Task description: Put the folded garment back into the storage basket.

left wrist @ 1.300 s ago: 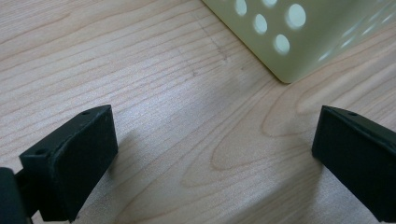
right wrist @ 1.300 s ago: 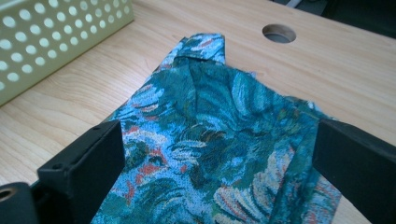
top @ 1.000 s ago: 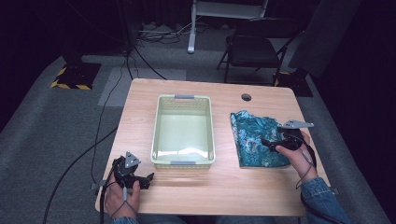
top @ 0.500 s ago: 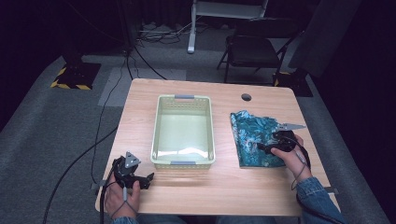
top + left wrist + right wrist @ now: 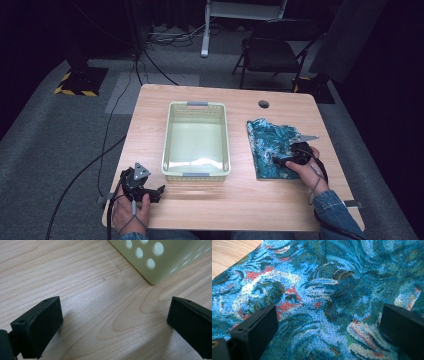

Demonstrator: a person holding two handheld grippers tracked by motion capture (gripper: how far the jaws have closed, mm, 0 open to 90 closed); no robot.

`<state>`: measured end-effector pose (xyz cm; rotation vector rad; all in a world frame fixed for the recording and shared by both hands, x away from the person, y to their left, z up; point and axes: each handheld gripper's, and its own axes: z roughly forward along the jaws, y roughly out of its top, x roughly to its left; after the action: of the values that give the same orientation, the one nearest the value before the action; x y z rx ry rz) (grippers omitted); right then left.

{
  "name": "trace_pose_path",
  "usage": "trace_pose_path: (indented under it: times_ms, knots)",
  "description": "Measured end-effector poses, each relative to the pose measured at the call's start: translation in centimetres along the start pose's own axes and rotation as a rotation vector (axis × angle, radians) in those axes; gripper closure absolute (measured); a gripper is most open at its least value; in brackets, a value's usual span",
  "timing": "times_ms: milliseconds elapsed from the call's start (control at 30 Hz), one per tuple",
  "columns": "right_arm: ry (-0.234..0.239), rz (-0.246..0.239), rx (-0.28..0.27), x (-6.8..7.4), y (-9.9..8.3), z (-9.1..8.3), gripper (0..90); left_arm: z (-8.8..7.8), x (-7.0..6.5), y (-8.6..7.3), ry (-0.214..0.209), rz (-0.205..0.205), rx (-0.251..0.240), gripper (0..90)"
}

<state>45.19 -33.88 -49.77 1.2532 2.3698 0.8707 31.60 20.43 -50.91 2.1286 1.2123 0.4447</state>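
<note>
Inspector: Report your position.

Me: My right gripper [image 5: 278, 161] sits over the blue patterned cloth [image 5: 270, 146], which lies crumpled on the table [image 5: 240, 200] to the right of the pale basket [image 5: 196, 175]. Jaws spread wide, holding nothing. My left gripper [image 5: 159, 191] rests near the table's front edge, just off the basket's corner, also wide open and empty.

Inspector: Risks?

Me: In my judgement, closing on a single raised fold could pinch only the top layer, so the cloth may slip free or drag, unfolding as it lifts.
</note>
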Motion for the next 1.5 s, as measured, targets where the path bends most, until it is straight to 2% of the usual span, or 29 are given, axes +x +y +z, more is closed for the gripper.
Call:
trace_pose_path:
  times_ms: [200,433,567,600,633,733,1000,1200,1333,1500]
  knots:
    - [0.000,0.003,-0.002,0.0,-0.1,0.0,2.0,0.0,0.0,0.0,0.000,0.000,0.001,0.3]
    - [-0.005,0.006,0.021,0.2,0.0,-0.3,5.5,0.0,0.0,0.0,0.000,0.000,0.001,0.3]
    - [0.010,-0.015,0.035,0.4,0.3,-0.8,25.7,0.0,0.0,0.0,0.000,0.000,0.001,0.3]
    - [0.010,-0.015,0.035,0.4,0.3,-0.8,25.7,0.0,0.0,0.0,0.000,0.000,0.001,0.3]
    - [0.008,-0.017,0.042,0.6,0.4,-1.1,35.3,0.0,0.0,0.0,0.000,0.000,0.000,0.3]
    - [0.008,-0.011,0.047,1.1,0.5,-1.4,54.2,0.0,0.0,0.0,0.000,0.000,0.001,0.3]
    - [0.001,0.015,0.038,1.5,0.4,-1.5,77.6,0.0,0.0,0.0,0.000,0.000,0.001,0.3]
    - [-0.014,0.032,0.016,1.6,0.1,-1.6,83.8,0.0,0.0,0.0,0.001,-0.001,0.000,0.3]
    - [-0.028,0.046,-0.004,1.8,-0.1,-1.7,84.6,0.0,0.0,0.0,0.001,0.001,-0.001,0.3]
    - [-0.010,0.080,-0.035,1.6,0.3,-2.4,84.8,0.0,0.0,0.0,0.001,0.000,0.000,0.3]
